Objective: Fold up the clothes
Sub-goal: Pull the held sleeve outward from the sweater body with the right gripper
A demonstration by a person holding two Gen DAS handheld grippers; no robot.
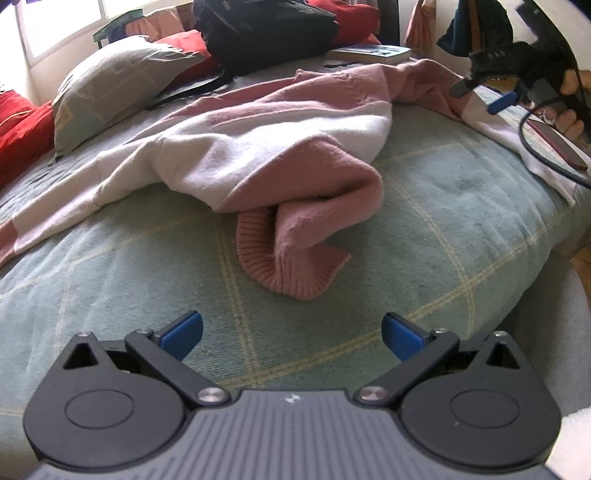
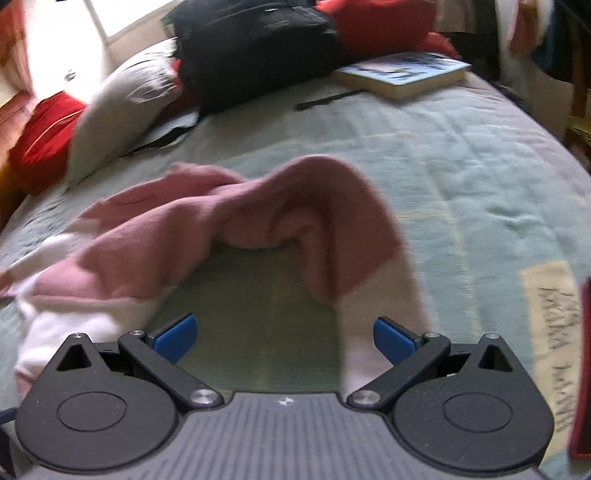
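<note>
A pink and white knit sweater (image 1: 258,147) lies crumpled on the green checked bedspread (image 1: 443,236). One pink ribbed cuff (image 1: 291,269) points toward my left gripper (image 1: 293,332), which hovers just short of it, open and holding nothing. In the left wrist view my right gripper (image 1: 480,94) is at the far right, held by a hand (image 1: 569,122), at the sweater's far edge. In the blurred right wrist view the sweater (image 2: 295,206) arches in front of my right gripper (image 2: 284,338). That gripper is open, with bedspread (image 2: 258,317) between its fingers and white fabric beside the right one.
A black backpack (image 1: 266,29), a book (image 1: 369,51), a grey-green pillow (image 1: 107,85) and red cushions (image 1: 22,133) crowd the head of the bed. A printed paper (image 2: 550,332) and a red flat object (image 1: 554,144) lie at the right edge. A window is at the back left.
</note>
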